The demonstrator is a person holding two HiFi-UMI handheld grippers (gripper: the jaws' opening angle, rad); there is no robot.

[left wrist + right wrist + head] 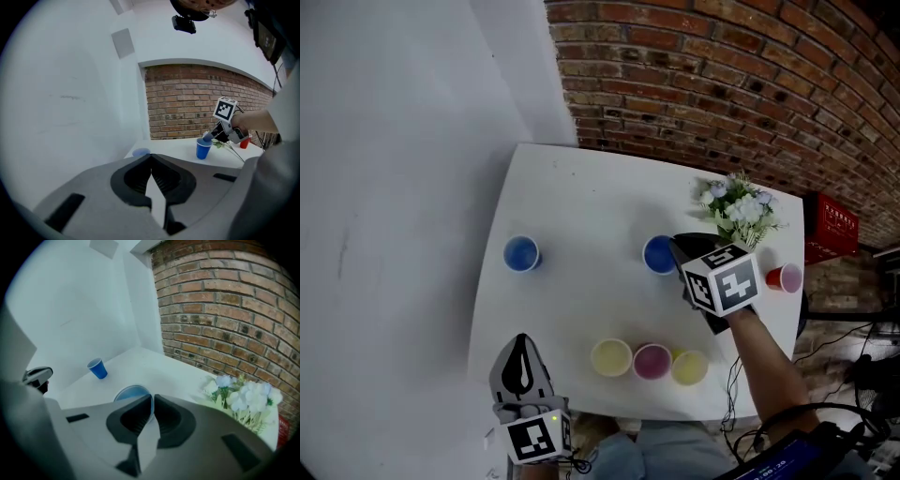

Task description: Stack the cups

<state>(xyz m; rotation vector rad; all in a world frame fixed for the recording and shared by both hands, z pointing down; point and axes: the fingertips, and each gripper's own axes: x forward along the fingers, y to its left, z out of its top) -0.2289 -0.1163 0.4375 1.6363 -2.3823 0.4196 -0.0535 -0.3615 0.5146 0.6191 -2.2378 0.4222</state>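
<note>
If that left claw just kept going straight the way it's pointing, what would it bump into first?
Probably the lone blue cup on the left: the left gripper aims almost straight at it, with nothing between. It tilts slightly down, so it might touch the table first.

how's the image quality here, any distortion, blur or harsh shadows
Head view: the courses of the brick wall bow into curves; light is flat, with only faint shadows on the table. Left gripper view: round fisheye frame, black corners; the left gripper looms soft up close. Right gripper view: same dark ring; the flowers wash out pale and soft.
</note>
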